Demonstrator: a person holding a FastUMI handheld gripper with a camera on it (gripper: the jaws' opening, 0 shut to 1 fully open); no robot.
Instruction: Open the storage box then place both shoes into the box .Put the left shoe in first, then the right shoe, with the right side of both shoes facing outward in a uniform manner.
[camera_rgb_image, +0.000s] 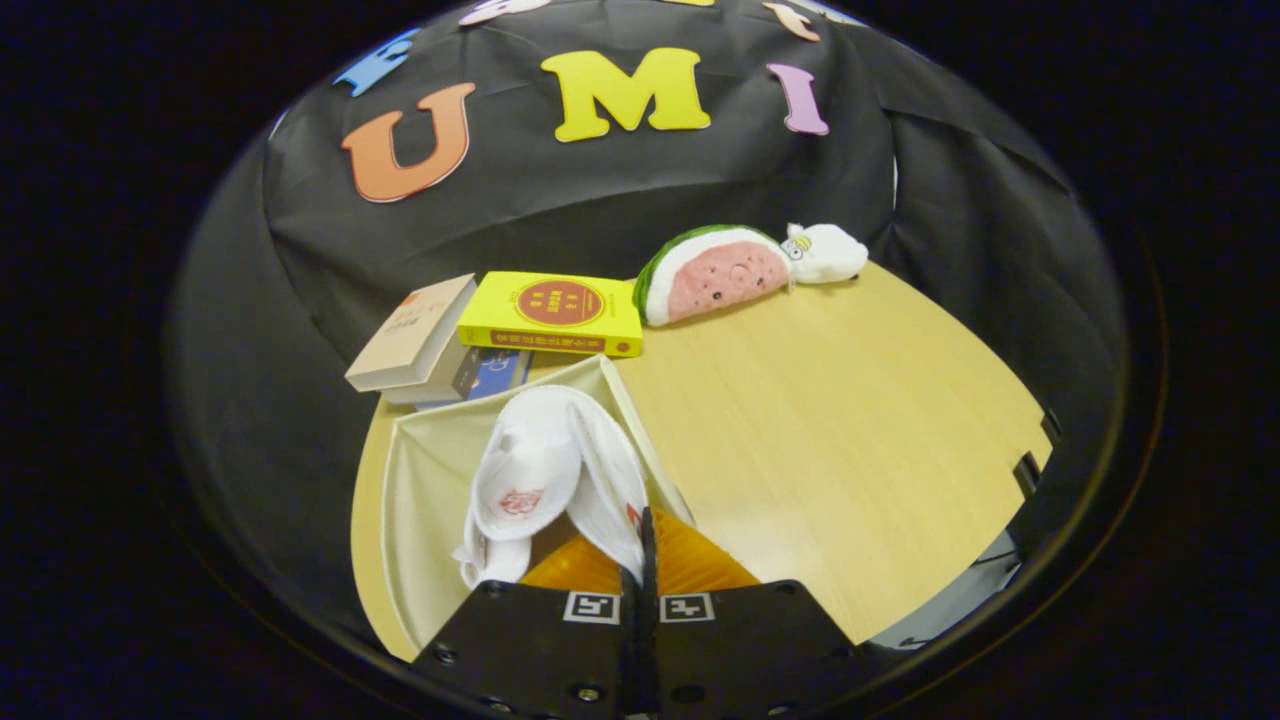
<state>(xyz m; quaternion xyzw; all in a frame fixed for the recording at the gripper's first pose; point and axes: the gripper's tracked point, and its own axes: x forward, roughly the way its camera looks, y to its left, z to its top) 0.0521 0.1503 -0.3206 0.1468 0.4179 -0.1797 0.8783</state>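
While seen from the gripper view: tool (640, 560) at the near end of an open cream storage box (425, 480), orange fingers (700, 565) drawn together on the edge of the right-hand white slipper (615, 480), thin fabric pinched in the narrow dark gap. Left-hand white slipper (525, 470) just beside it, touching, both tilted up on edge inside the box, toes pointing away from the tool, a red mark on each. Box flap (640, 430) standing along the right of the slippers, between them and the bare wood table (830, 420). Beyond the box, at the table's far edge: a yellow book (550, 312) lying flat, a beige book (410, 335) leaning just left of it, a blue book (495, 372) under both. Right of the yellow book, touching its corner, a watermelon-slice plush (712, 272); a small white plush toy (825, 252) against the plush's far end. Black cloth wall behind all.
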